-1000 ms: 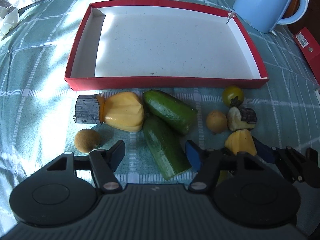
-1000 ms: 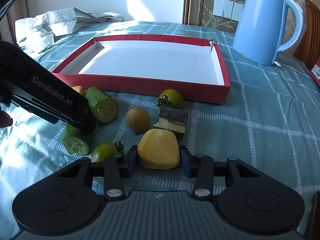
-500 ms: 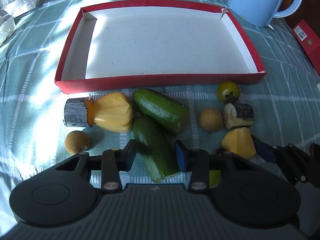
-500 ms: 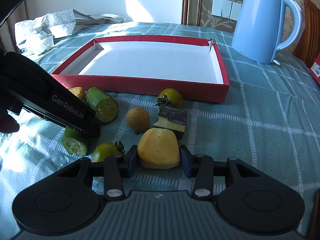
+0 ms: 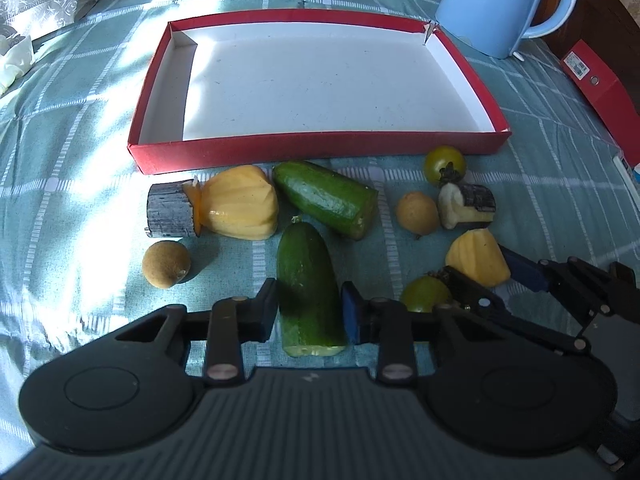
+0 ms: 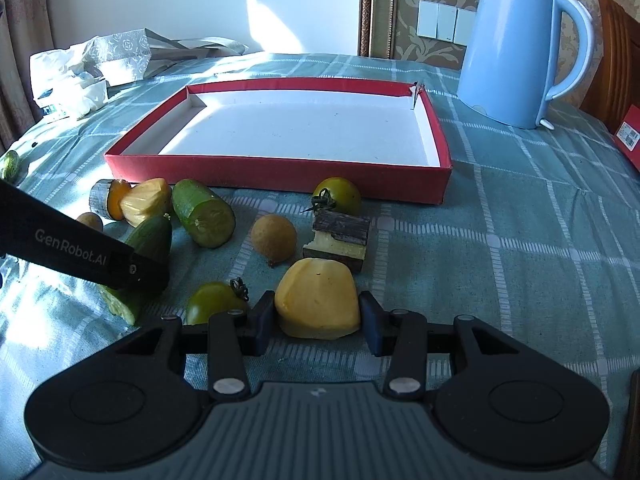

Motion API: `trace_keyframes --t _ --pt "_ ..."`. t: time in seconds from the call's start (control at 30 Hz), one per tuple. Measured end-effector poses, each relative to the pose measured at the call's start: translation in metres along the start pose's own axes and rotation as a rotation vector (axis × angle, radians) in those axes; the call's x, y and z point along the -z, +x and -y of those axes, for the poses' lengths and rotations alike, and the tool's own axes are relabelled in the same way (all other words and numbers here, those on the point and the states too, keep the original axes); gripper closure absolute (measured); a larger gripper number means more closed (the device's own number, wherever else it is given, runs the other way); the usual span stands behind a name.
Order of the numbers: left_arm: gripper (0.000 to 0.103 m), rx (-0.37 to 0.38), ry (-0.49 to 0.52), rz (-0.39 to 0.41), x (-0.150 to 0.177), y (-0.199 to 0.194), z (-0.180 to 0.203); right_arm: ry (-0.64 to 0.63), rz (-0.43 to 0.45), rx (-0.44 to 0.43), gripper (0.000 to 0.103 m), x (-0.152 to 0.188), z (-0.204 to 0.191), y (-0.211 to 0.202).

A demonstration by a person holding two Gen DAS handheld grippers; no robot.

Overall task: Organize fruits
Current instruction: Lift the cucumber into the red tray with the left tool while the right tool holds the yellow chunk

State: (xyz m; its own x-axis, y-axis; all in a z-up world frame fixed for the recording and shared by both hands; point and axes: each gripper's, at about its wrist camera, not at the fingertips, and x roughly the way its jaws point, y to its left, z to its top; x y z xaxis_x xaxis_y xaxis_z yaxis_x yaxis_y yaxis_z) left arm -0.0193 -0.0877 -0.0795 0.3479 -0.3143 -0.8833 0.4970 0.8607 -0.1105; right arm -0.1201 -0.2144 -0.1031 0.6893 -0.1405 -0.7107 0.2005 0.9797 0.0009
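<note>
- The red tray (image 5: 316, 147) sits empty on my checked desk (image 5: 560, 168), with a blue kettle (image 6: 516, 52) near its far right corner.
- A cucumber half (image 5: 308, 288) lies in front of the tray; my left gripper (image 5: 308, 314) is closing its fingers (image 5: 266, 312) on it, both pads at its sides.
- A second cucumber half (image 5: 326, 199) lies just beyond it.
- My right gripper (image 6: 318, 320) holds its fingers (image 6: 370, 322) narrowly parted, pressed against a yellow peeled fruit piece (image 6: 318, 300) resting on the desk.
</note>
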Motion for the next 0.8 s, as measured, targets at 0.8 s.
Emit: trace_keyframes --t 0.8 --pt "0.073 -0.054 0.048 0.249 -0.080 -0.039 -0.019 0.067 0.070 0.126 0.060 -0.002 0.033 -0.035"
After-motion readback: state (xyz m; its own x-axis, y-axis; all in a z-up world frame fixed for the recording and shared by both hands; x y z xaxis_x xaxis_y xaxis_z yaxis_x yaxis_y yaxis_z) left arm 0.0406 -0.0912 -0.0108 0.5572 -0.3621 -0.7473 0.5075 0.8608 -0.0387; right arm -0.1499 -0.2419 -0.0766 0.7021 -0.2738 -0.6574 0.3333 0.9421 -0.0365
